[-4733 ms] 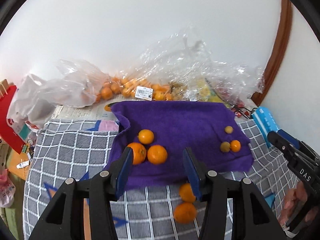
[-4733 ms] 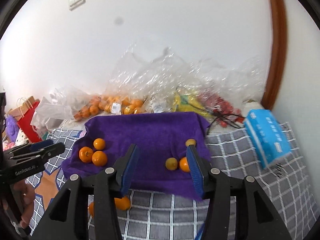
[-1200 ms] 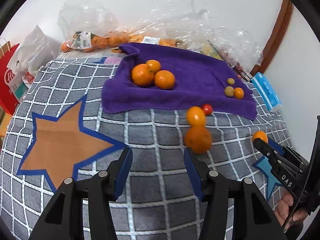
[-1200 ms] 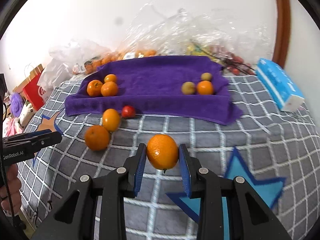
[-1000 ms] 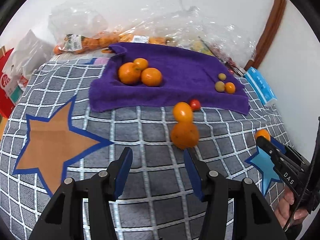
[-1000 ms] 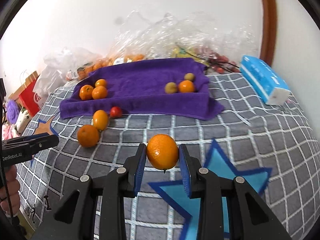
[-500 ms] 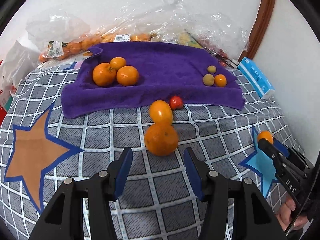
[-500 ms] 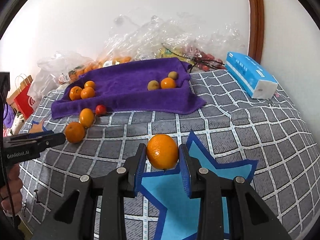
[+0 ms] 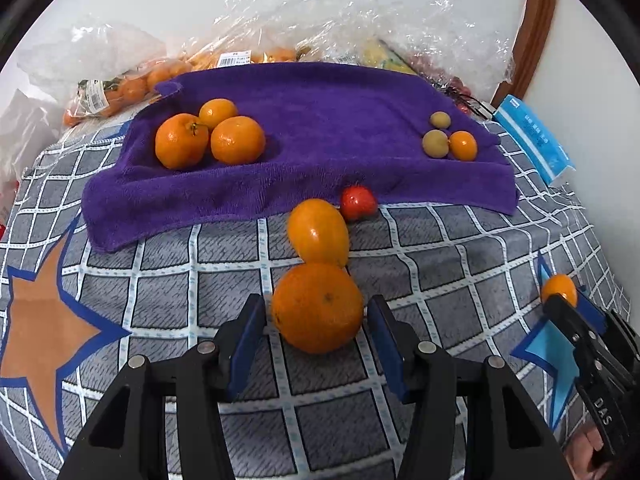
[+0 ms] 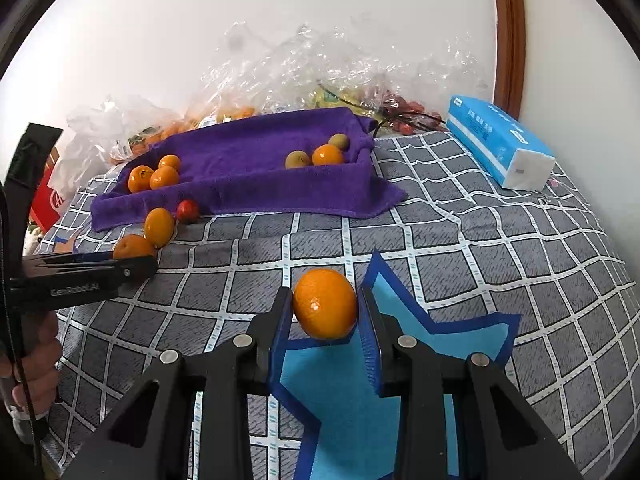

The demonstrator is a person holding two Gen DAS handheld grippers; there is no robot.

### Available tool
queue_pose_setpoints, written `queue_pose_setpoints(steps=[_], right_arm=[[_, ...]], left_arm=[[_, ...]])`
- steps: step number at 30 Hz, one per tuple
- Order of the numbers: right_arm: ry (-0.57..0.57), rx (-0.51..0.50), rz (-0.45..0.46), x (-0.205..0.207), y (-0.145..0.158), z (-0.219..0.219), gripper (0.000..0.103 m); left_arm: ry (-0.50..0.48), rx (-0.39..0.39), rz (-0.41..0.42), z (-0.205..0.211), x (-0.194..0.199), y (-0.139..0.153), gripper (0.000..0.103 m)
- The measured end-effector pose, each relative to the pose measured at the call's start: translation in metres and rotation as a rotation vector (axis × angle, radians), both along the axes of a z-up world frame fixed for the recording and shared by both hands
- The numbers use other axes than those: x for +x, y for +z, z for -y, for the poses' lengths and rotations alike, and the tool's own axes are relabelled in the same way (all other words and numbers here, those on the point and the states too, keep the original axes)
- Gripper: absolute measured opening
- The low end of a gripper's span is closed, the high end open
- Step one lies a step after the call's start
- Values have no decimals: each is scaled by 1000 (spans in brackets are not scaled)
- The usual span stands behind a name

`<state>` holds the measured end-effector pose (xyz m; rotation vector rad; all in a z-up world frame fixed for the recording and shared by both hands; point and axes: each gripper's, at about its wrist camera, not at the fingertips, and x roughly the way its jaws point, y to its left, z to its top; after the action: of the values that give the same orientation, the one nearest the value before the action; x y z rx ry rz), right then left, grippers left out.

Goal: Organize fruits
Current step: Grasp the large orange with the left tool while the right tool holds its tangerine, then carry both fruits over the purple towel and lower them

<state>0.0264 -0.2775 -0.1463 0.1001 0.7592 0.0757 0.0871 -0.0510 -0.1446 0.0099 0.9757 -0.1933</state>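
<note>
Lying between the spread left claw, an orange; right claw pinching a tangerine.

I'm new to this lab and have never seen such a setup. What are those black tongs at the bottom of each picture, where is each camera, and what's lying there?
There is no robot here: a person holds a two-finger gripper in each hand, and a fisheye camera on each one looks forward along its fingers.

In the left wrist view, the left gripper stands open around a large orange lying on the grey checked cover, its pads not yet pressing. Beyond it lie an oval orange fruit and a small red fruit, then a purple towel with three oranges at one end and three small fruits at the other.

In the right wrist view, the right gripper is shut on a mandarin. A blue tissue pack and plastic bags lie behind.
</note>
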Motion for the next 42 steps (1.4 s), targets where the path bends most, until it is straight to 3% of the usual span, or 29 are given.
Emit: queue_pose_setpoints(steps=[3, 10, 19, 34, 42], right_arm=[[5, 2, -11, 2, -2, 0, 32], [22, 19, -14, 3, -3, 0, 33], [13, -59, 38, -5, 5, -12, 33], [79, 45, 114, 32, 77, -30, 33], [74, 66, 186, 55, 106, -33, 33]], left_arm=[[-8, 22, 14, 4, 1, -1, 42], [-14, 1, 27, -2, -10, 2, 41], [11, -43, 30, -20, -26, 16, 41], [65, -44, 150, -49, -18, 76, 41], [103, -57, 185, -64, -3, 88, 41]])
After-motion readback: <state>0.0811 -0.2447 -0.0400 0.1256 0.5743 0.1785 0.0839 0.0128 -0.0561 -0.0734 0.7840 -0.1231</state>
